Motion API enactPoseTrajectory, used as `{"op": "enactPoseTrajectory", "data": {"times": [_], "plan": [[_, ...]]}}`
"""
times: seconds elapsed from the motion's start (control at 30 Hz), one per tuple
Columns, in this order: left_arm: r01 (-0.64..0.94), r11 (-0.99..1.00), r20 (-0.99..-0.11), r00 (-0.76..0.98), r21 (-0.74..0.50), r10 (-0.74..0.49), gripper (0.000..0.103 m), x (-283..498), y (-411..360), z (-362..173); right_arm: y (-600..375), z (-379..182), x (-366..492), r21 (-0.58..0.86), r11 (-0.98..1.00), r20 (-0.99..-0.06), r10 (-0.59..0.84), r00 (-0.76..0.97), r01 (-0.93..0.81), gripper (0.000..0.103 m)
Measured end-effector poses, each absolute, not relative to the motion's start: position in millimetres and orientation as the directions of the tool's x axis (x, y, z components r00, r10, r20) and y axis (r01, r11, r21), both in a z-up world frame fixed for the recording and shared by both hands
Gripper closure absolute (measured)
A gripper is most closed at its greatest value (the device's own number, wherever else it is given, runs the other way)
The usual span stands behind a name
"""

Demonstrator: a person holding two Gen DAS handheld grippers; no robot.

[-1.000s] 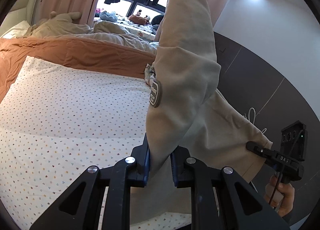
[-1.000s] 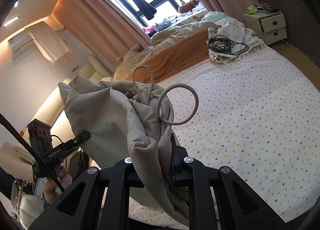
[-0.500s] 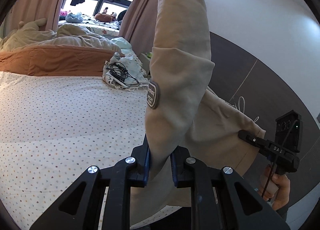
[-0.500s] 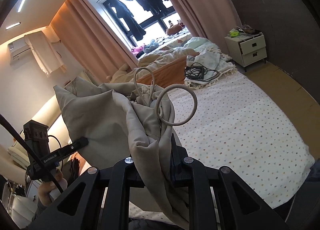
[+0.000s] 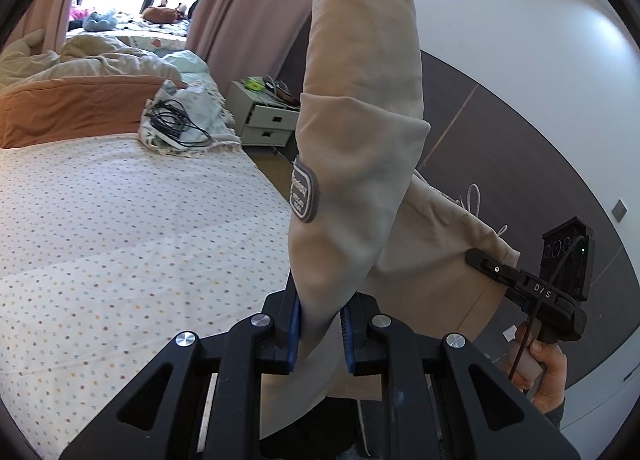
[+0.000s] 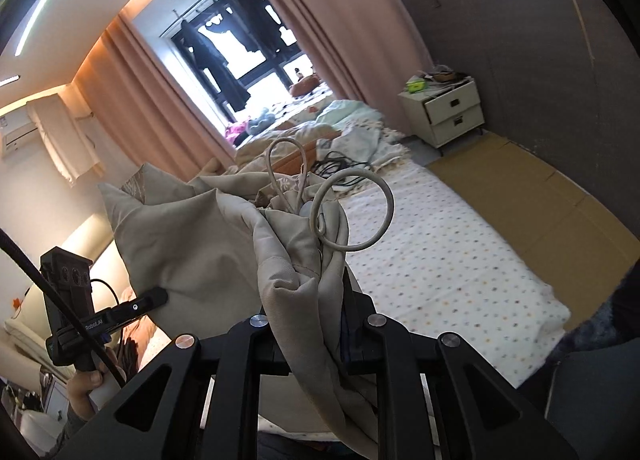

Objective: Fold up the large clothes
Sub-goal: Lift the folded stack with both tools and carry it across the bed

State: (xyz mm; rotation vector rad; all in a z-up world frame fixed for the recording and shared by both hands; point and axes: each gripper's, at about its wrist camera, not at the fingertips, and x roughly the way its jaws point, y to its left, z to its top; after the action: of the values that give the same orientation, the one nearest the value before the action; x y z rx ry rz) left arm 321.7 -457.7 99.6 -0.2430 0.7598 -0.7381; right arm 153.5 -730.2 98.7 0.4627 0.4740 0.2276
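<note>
A large beige garment (image 5: 360, 164) with a grey patch (image 5: 304, 192) hangs in the air over the bed's edge, stretched between both grippers. My left gripper (image 5: 320, 316) is shut on one bunched edge of it. The right gripper (image 5: 476, 258), held by a hand (image 5: 536, 364), pinches the far corner. In the right wrist view my right gripper (image 6: 316, 324) is shut on the gathered waist of the garment (image 6: 192, 244), where a drawstring loop (image 6: 352, 212) sticks up. The left gripper (image 6: 158, 295) grips the other side.
A bed with a dotted sheet (image 5: 120, 228) lies below and to the left, with an orange blanket (image 5: 68, 108) and a cloth bearing black cables (image 5: 176, 124) at its far end. A white nightstand (image 6: 448, 108) stands by the dark wall, beside a cardboard-covered floor (image 6: 520, 188).
Both views have swung right across the room, bringing the bed's corner, the nightstand and the dark wall into sight. The garment stays pinched in both grippers, its shape nearly unchanged.
</note>
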Motion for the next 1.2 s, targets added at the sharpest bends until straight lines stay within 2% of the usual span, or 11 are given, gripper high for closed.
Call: {"op": "enactPoseTrajectory", "data": {"times": [0.2, 0.53, 0.83, 1.13, 1.2], "plan": [[0.553, 0.688, -0.55, 0.427, -0.469, -0.718, 0.085, 317, -500, 93, -737, 104, 134, 0.456, 0.889, -0.39, 0.248, 0.887, -0.048, 0.09], [0.56, 0.646, -0.593, 0.309, -0.518, -0.744, 0.085, 354, -553, 59, -729, 104, 144, 0.437, 0.897, -0.432, 0.148, 0.89, 0.062, 0.09], [0.512, 0.673, -0.646, 0.265, -0.534, -0.716, 0.085, 425, -569, 16, -702, 80, 221, 0.474, 0.869, -0.478, 0.123, 0.869, 0.138, 0.09], [0.46, 0.663, -0.653, 0.21, -0.59, -0.727, 0.084, 503, -558, -42, -673, 68, 311, 0.448, 0.868, -0.554, 0.082, 0.829, 0.213, 0.09], [0.445, 0.676, -0.679, 0.184, -0.588, -0.711, 0.08, 519, -557, -61, -673, 60, 327, 0.437, 0.865, -0.585, 0.066, 0.808, 0.246, 0.089]]}}
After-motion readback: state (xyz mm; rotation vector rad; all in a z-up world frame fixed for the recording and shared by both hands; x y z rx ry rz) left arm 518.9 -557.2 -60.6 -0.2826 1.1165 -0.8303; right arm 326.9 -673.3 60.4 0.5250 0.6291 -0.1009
